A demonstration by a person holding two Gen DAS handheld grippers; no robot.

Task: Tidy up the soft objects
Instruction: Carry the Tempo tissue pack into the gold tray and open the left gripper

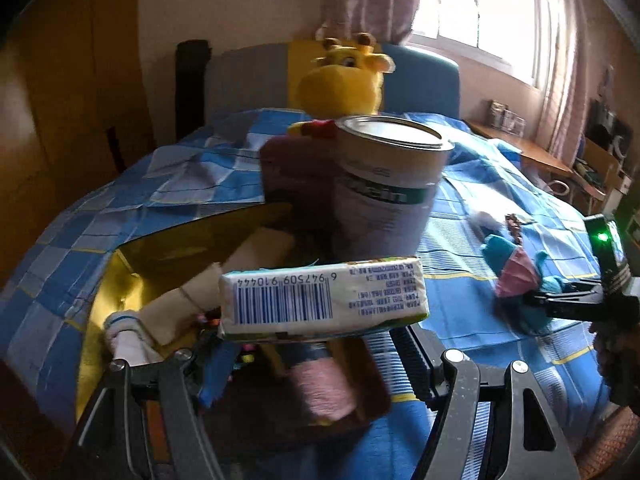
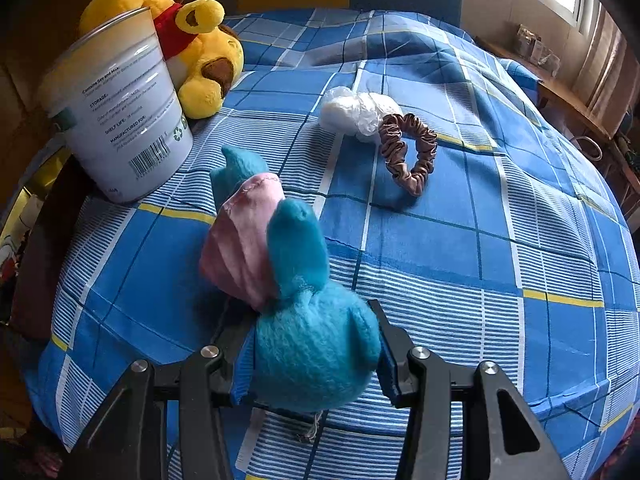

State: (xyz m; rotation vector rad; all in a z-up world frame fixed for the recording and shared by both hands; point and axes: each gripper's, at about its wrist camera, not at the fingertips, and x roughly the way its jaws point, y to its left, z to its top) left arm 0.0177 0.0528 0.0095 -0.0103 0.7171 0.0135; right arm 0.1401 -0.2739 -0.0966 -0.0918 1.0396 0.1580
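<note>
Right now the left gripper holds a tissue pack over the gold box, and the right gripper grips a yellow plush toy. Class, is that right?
Not quite. The right gripper is shut on a blue plush toy, as the right wrist view shows; the yellow plush sits beside the tin.

Daylight pours in from the window at far right, blown out to white glare. The left wrist view is motion-blurred; the right is sharper. Both bend strongly at dark edges.
</note>
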